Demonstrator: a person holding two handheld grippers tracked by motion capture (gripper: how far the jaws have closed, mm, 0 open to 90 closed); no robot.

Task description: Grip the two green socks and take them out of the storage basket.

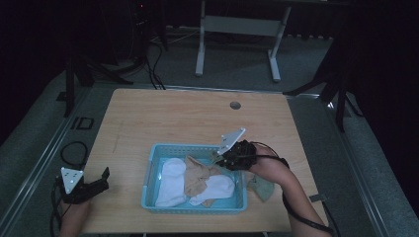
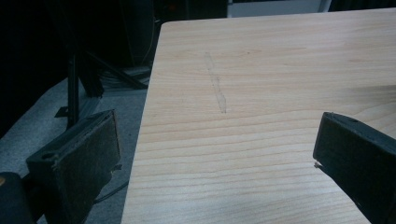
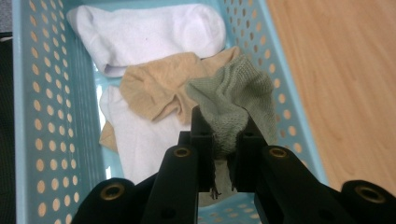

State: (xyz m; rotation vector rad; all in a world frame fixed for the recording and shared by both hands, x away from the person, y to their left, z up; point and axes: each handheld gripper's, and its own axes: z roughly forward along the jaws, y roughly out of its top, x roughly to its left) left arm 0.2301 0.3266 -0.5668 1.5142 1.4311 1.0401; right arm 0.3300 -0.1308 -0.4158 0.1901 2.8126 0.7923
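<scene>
Green sock (image 3: 236, 100) pinched in R tool (image 3: 225, 140), over basket (image 3: 28, 116).

Black hand-held gripper (image 3: 227, 135), brass-ringed screw holes, grey three-cornered plate (image 1: 231, 139), black trailing cable (image 1: 301, 217)

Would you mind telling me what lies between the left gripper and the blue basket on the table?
Nothing: in the high view, bare wooden table separates the left gripper from the blue basket.
</scene>
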